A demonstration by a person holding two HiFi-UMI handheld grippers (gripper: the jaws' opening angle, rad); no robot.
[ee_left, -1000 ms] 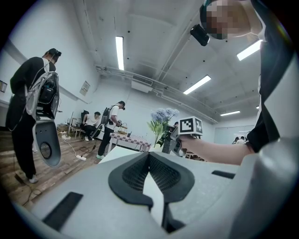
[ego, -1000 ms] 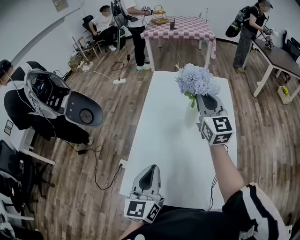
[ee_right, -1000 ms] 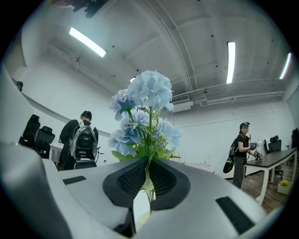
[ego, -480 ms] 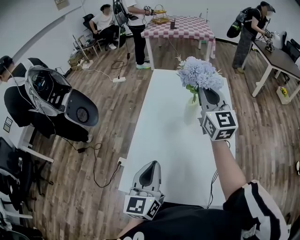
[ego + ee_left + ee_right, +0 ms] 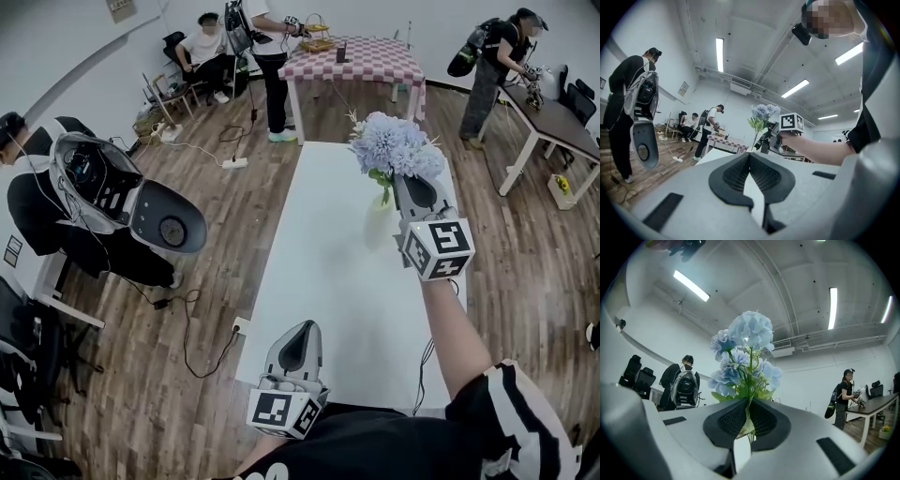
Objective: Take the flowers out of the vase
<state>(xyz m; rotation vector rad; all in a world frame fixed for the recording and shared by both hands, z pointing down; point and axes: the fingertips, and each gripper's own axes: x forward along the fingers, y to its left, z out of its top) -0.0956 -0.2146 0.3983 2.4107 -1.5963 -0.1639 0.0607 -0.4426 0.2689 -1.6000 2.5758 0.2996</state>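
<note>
while near far table (image 5: 319, 281) edge, flowers (image 5: 397, 148)

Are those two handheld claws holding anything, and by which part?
The right gripper is shut on the bunch of pale blue artificial flowers, pinching its green stems below the blooms. The left gripper holds nothing.

White table (image 5: 328, 281) on wood floor (image 5: 216, 253). Checkered table (image 5: 361, 58) at the far end with a basket (image 5: 320, 38) on it; standing person (image 5: 272, 70) beside it, seated person (image 5: 208, 49) near the wall. Dark desk (image 5: 555, 114) at right. Power strip (image 5: 235, 162) on the floor.
</note>
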